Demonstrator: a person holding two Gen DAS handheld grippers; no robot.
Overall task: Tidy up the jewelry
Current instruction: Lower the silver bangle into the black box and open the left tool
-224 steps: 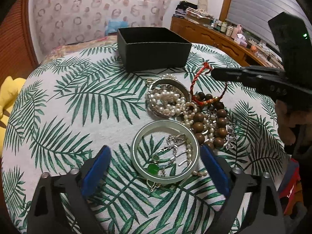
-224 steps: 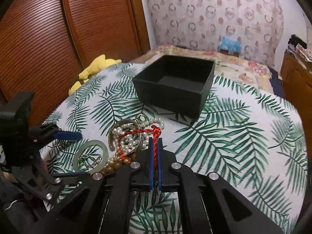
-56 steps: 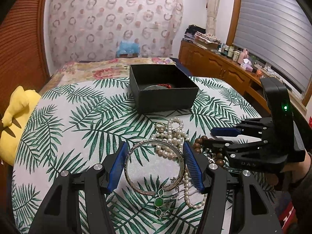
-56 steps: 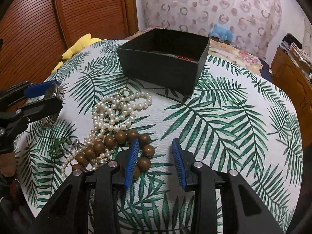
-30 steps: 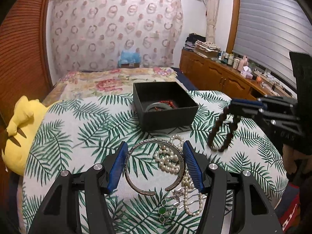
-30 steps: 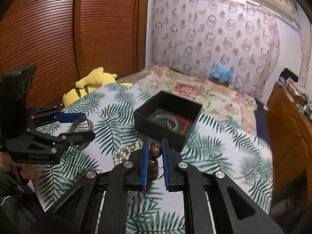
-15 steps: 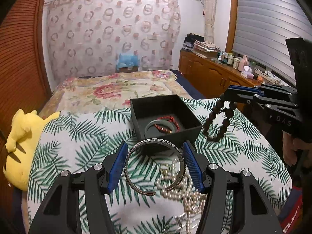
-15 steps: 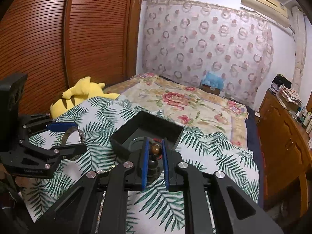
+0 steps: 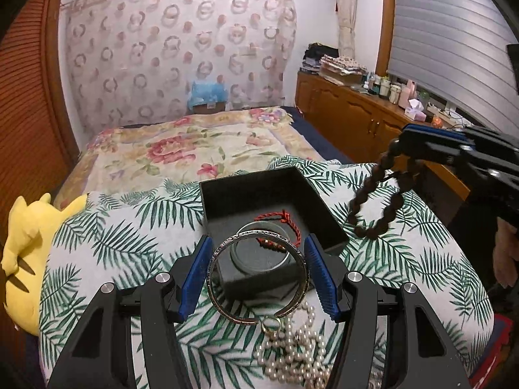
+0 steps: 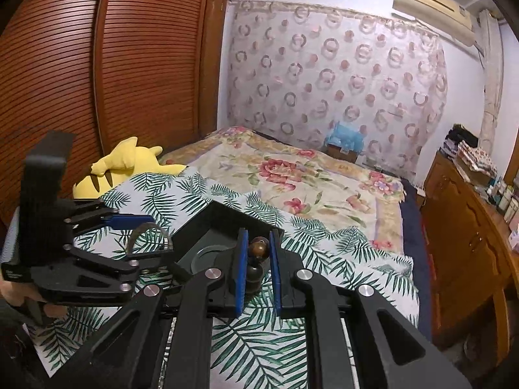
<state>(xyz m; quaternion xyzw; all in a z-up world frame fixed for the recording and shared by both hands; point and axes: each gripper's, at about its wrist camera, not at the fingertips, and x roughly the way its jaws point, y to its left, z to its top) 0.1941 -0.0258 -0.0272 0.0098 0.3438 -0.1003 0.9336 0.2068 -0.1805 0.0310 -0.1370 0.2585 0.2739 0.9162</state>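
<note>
Our left tool [image 9: 256, 280] pinched an engraved silver bangle [image 9: 257, 277] above the table [image 9: 107, 246], pearls [image 9: 292, 350] partly cut off beneath. Our right tool [image 10: 257, 261] gripped a brown bead bracelet [image 9: 376, 201], mostly hidden in its own view. Beyond lay the black box [image 9: 259, 194] holding a red cord bracelet [image 9: 279, 218] and 1 pale ring [image 9: 259, 249].

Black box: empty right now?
No. The black box already holds a pale bangle and a red cord bracelet, seen from the left wrist.
</note>
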